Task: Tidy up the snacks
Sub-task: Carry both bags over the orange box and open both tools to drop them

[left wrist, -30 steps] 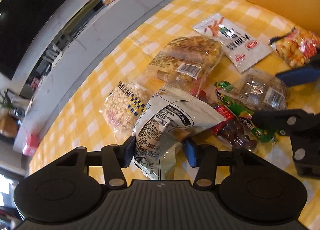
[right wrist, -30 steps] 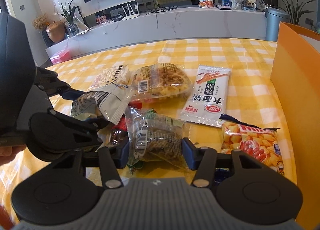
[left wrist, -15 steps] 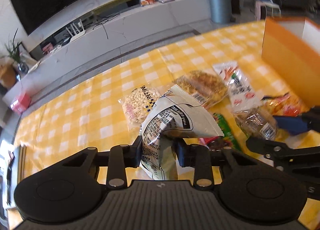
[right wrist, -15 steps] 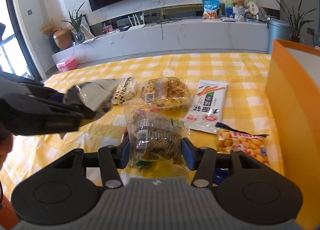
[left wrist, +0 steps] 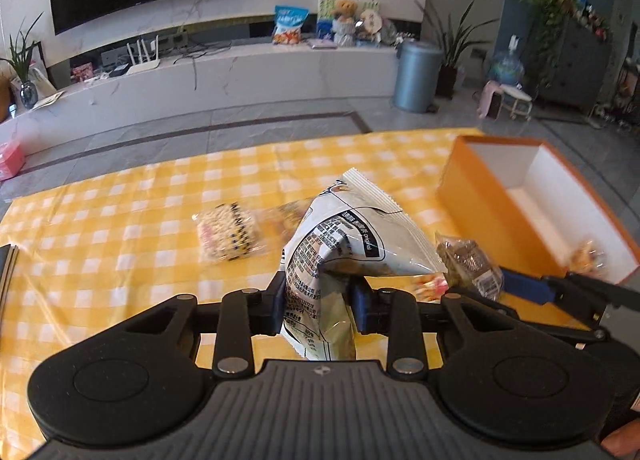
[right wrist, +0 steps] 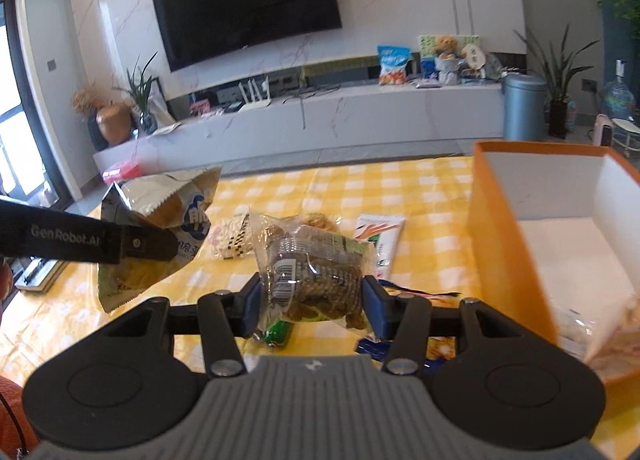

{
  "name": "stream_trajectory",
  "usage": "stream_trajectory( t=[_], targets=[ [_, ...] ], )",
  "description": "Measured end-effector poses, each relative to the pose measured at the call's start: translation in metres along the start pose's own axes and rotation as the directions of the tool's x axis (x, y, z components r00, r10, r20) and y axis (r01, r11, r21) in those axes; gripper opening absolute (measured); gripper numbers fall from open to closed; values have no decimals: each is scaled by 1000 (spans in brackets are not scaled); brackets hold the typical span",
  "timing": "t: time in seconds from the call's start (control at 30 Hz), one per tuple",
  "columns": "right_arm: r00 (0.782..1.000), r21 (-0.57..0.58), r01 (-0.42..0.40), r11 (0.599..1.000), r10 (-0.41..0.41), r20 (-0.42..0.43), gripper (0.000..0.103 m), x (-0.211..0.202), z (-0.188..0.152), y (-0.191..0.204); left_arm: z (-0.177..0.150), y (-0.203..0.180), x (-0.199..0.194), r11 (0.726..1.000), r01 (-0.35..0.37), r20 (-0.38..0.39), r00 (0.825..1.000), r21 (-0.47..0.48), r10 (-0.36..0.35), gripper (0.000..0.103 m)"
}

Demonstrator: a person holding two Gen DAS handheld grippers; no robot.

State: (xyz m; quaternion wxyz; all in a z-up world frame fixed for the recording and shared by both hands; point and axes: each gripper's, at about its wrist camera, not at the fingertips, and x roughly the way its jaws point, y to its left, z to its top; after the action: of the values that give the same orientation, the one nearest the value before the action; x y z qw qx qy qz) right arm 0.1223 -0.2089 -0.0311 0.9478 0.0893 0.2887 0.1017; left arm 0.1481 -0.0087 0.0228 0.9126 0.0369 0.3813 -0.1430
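My left gripper (left wrist: 320, 296) is shut on a white and silver snack bag (left wrist: 352, 236) and holds it clear above the yellow checked table (left wrist: 120, 260). In the right wrist view the same bag (right wrist: 160, 196) hangs at the left. My right gripper (right wrist: 312, 300) is shut on a clear packet of brown snacks (right wrist: 316, 268), also off the table. That packet (left wrist: 468, 264) shows in the left wrist view, just right of the white bag. An open orange box (right wrist: 504, 244) with a white inside stands to the right, with a packet (right wrist: 600, 324) lying in its near corner.
On the cloth lie a peanut packet (left wrist: 228, 236), a white packet with red and green print (right wrist: 380, 236), a green wrapper (right wrist: 280, 332) and a blue-edged packet (right wrist: 400, 344). A dark flat object (right wrist: 40, 276) sits at the table's left edge. Beyond the table's far edge is floor.
The left gripper closed on the white bag and lifted it while rolling level. The right gripper rose with the clear packet, and the orange box's inside has come into view.
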Motion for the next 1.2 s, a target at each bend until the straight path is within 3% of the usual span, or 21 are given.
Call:
stream_trajectory(
  t=[0.3, 0.53, 0.93, 1.2],
  targets=[
    [997, 26, 57, 998, -59, 54, 49, -62, 8, -22, 8, -37, -33, 992, 123, 41, 992, -4, -123, 36],
    [986, 46, 129, 991, -133, 98, 49, -107, 19, -49, 21, -74, -41, 973, 226, 44, 973, 43, -228, 36],
    [964, -8, 265, 964, -264, 28, 49, -127, 28, -97, 43, -136, -22, 926, 351, -36, 936, 141, -349, 35],
    [965, 2, 254, 967, -253, -72, 49, -120, 38, -131, 56, -159, 11, 899, 425, -137, 902, 107, -410, 35]
  ],
)
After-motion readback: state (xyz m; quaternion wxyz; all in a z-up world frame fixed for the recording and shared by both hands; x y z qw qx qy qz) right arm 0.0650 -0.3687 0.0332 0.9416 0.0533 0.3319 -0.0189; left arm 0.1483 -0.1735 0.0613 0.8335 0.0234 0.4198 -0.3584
